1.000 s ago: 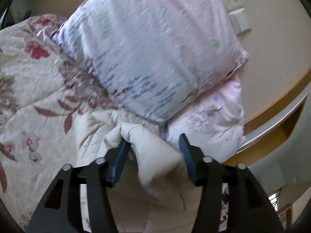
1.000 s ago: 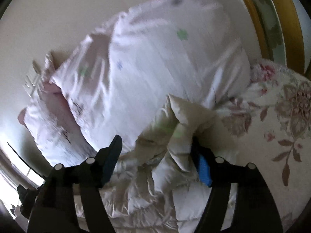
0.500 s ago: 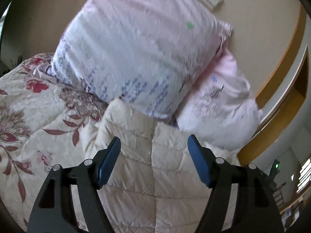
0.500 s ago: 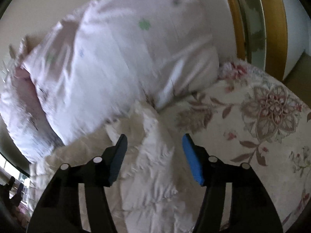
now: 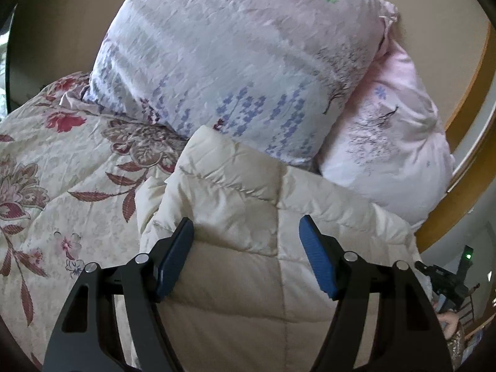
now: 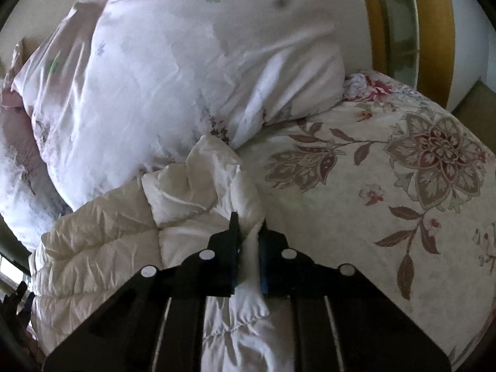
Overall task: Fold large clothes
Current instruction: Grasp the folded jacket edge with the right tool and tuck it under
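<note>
A cream quilted puffer jacket (image 5: 245, 192) lies on a floral bedspread (image 5: 62, 167), its far edge against the pillows. My left gripper (image 5: 246, 232) is open, its blue pads spread on either side of a folded panel of the jacket without clamping it. In the right wrist view the same jacket (image 6: 124, 226) lies low and left, and my right gripper (image 6: 248, 229) is shut on a bunched fold at the jacket's edge near the bedspread (image 6: 387, 186).
Two pale pink and lilac pillows (image 5: 248, 62) (image 5: 390, 142) lean against the beige wall behind the jacket. A wooden bed frame (image 5: 465, 161) curves at the right. In the right wrist view the big pillow (image 6: 173, 71) and a wood-framed panel (image 6: 403, 21) stand behind.
Both grippers let go of the jacket and it settled flat against the pillows. The left gripper stays open over it. The right gripper has closed again on a fold at the jacket's edge.
</note>
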`<control>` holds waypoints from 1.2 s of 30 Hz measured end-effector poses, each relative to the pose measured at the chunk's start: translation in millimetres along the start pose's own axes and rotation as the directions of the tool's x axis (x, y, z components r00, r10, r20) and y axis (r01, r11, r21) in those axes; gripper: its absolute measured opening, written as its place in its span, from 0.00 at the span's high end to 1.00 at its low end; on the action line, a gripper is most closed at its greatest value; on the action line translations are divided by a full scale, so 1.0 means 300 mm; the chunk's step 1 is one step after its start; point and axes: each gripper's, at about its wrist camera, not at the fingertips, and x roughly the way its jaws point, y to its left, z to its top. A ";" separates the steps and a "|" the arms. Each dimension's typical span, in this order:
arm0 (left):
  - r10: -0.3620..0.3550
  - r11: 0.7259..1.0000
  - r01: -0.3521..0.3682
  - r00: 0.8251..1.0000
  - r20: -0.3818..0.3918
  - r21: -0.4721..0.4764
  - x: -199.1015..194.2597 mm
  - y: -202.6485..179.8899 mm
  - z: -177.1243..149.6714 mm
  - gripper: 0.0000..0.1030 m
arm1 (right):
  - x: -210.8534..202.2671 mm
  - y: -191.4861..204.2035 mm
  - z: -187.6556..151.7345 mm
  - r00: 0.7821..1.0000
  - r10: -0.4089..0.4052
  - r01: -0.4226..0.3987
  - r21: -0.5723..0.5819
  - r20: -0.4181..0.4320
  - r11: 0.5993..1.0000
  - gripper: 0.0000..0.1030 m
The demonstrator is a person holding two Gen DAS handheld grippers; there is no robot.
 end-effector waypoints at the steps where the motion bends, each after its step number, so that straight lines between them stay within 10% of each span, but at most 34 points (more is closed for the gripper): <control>1: 0.011 1.000 -0.011 1.000 0.001 -0.009 0.012 0.006 -0.004 0.31 | 0.003 0.000 -0.001 1.000 -0.006 0.006 0.003 0.004 1.000 0.90; 20: 0.146 0.985 -0.147 0.989 -0.016 -0.089 0.140 0.060 -0.028 0.29 | 0.092 0.019 -0.031 0.977 -0.213 0.212 0.021 0.002 0.977 0.83; 36: 0.057 0.998 -0.058 0.997 -0.043 -0.032 -0.104 0.060 -0.123 0.26 | -0.179 0.016 -0.153 1.000 0.012 -0.012 -0.028 0.004 1.000 0.71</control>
